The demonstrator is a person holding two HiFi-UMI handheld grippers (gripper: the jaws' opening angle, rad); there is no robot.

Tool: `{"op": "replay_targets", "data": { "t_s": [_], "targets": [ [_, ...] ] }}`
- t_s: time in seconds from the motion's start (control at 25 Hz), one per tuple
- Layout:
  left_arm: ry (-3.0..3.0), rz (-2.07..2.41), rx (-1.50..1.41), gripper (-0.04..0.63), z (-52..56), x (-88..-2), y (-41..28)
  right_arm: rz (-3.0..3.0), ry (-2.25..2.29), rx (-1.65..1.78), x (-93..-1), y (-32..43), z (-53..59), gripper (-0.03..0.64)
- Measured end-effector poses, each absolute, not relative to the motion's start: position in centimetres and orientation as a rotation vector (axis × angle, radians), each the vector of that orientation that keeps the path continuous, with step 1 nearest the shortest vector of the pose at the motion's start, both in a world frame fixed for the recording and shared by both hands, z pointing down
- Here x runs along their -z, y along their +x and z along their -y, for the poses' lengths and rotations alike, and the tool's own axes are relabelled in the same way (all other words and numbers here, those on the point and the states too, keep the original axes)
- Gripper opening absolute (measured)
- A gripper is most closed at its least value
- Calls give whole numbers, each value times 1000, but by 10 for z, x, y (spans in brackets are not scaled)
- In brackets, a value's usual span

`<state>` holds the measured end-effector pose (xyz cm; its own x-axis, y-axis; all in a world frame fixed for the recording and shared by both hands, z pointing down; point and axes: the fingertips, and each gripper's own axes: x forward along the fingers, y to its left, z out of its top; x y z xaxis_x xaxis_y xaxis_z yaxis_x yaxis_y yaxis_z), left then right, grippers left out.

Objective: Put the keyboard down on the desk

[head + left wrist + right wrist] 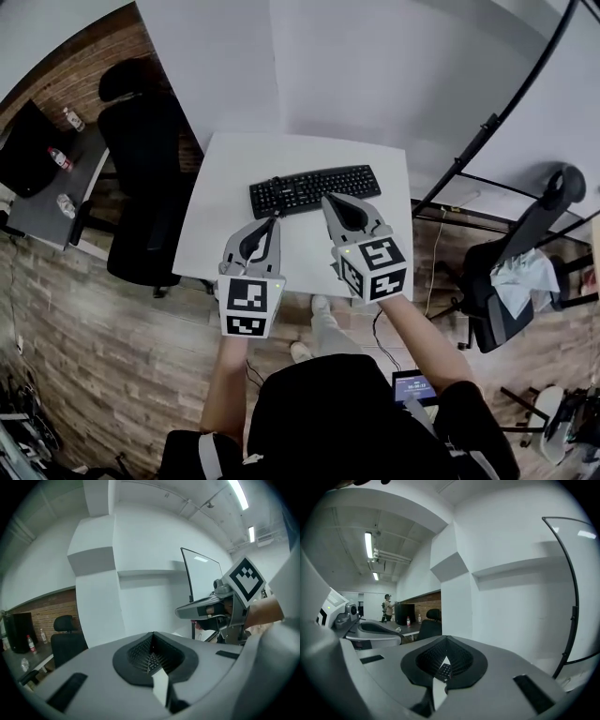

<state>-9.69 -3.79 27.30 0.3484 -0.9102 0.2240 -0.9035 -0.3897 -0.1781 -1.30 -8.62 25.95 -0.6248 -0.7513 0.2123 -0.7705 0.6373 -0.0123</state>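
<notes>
1. Black full-size computer keyboard (314, 189): is lying flat across the middle of the white rectangular desk (234, 164), keys up. Its right end is sitting closer to the worktop's right edge than its left end is to the left edge, and its long side is running slightly askew to the far edge. Nothing is touching it.

2. Left gripper (274, 223), grey shell with a marker cube: is hovering over the near part of the worktop, tip just short of the keyboard's near left corner. Its jaws are pressing together with nothing between them.

3. Right gripper (330, 200), same build: is hovering beside the left one, tip over the keyboard's near edge. Its jaws are likewise pressing together and carrying nothing.

4. Black high-backed office chair (145, 178): is standing against the desk's left edge.

5. Dark grey side table (52, 202): is standing further left, bearing a black monitor (23, 150) and small bottles.

6. Second dark office chair (520, 258): is standing well to the right of the desk, beside a black curved tube frame (506, 103).

7. Wood-plank floor (94, 328): is running under everything.

8. Distant standing person (387, 606): is showing in the right gripper view, by the side table.
</notes>
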Motion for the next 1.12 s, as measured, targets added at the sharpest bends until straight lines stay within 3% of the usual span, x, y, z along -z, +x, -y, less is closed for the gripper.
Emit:
{"op": "replay_targets", "data": {
  "t_s": [0.6, 1.12],
  "targets": [
    [-2484, -1695, 338, 14, -14, -222, -103, 2769, 1291, -44, -206, -29, 32, 40],
    [-2449, -1718, 234, 14, -15, -187, -69, 2831, 1277, -59, -177, 4, 27, 40]
  ]
}}
